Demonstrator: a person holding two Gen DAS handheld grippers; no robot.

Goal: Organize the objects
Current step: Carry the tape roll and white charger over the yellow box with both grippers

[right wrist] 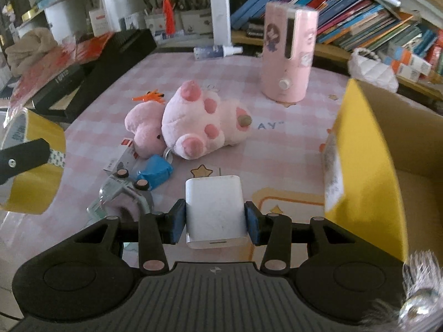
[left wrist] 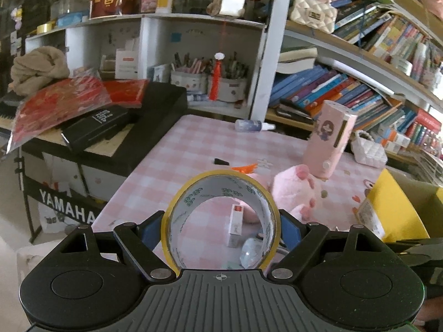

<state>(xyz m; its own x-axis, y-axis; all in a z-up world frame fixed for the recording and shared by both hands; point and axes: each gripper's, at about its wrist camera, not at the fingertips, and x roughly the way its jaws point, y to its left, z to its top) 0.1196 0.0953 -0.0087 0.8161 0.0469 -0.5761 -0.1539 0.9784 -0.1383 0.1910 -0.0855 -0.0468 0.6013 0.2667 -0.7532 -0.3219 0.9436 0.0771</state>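
A white, smooth-cornered charger block [right wrist: 215,211] sits clamped between the blue pads of the right gripper [right wrist: 215,218], its fingers [right wrist: 177,221] narrowed onto its flat sides, held above the pink checked table [right wrist: 277,152]. The left gripper [left wrist: 221,228] stands wide, its fingers [left wrist: 151,231] pressed on the outer rim of a yellow-edged tape roll [left wrist: 221,191], a hollow ring held upright. A soft pink plush toy [right wrist: 199,119] lies on the table beyond, beside an open yellow cardboard box [right wrist: 368,152].

Yellow-edged tape roll [left wrist: 221,221], white charger [right wrist: 216,210], pink plush [right wrist: 199,119] on pink-checked tablecloth [right wrist: 277,144], yellow box [right wrist: 365,166].
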